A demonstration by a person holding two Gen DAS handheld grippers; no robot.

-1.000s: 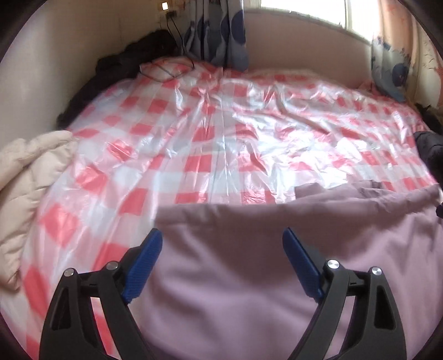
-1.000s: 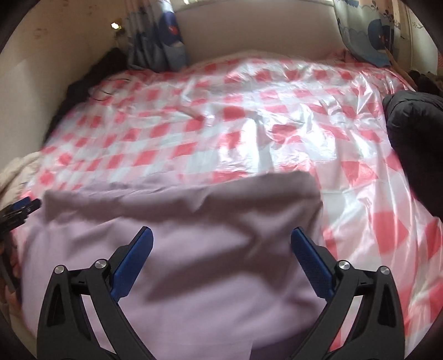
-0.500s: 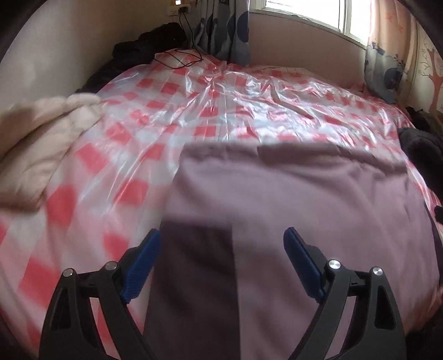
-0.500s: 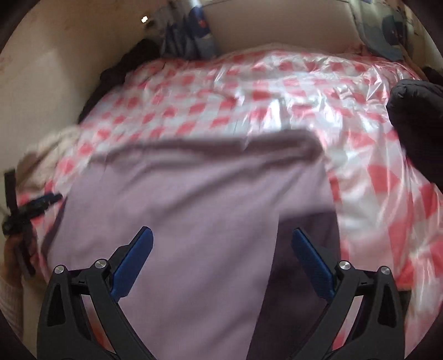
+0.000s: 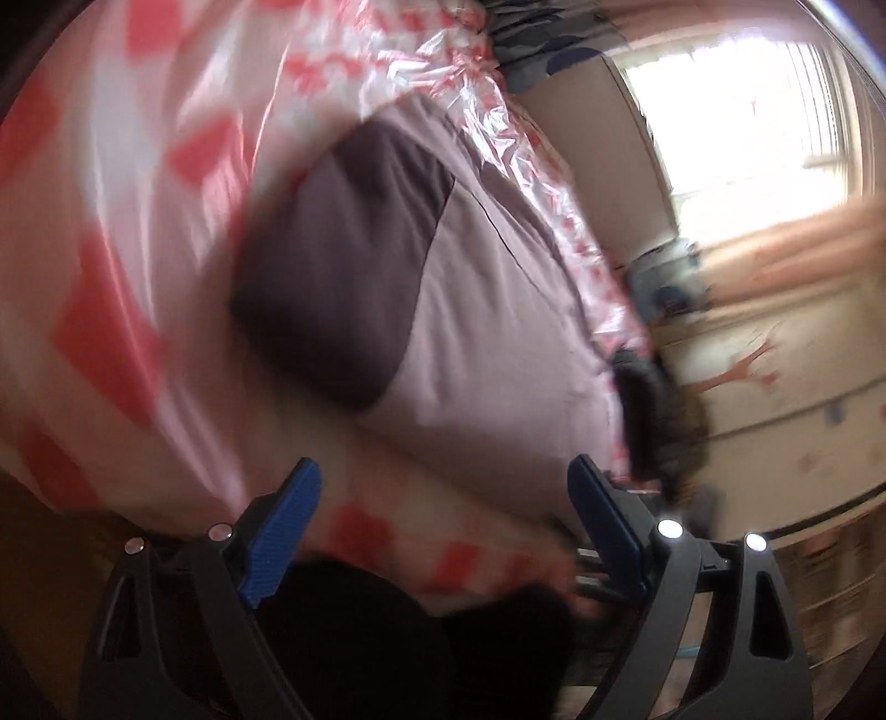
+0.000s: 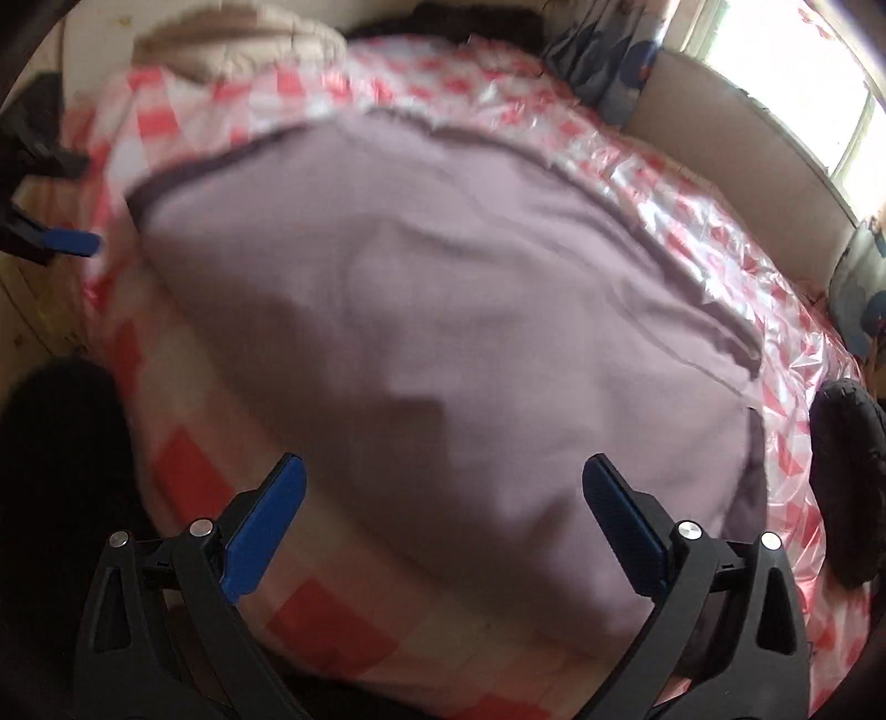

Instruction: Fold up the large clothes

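Mauve, soft and matte, the large garment lay spread over the middle of the bed, filling the centre of the right wrist view. It read as a thick knit or fleece (the blur kept the weave from showing), with a darker band along its upper and right edges. In the left wrist view a darker grey-purple panel sat at the garment's left part, squarish with rounded corners; whether it was a folded-over layer or a second colour of the cloth could not be told.

The outline looked like a broad, roughly rectangular slab with low ripples, so at least one fold seemed done and the cloth laid down flat. Further folds to a compact stack, and the smoothing of those ripples, appeared to be left.

Under it the bed's cover was glossy, crinkled plastic in red and white checks, catching hard highlights. A cream quilted bundle lay at the upper left, a dark bundle at the right edge.

The left claw stood apart and held nothing, at the lower frame over the bed's near edge. The right claw was likewise apart and empty, above the garment's near hem.
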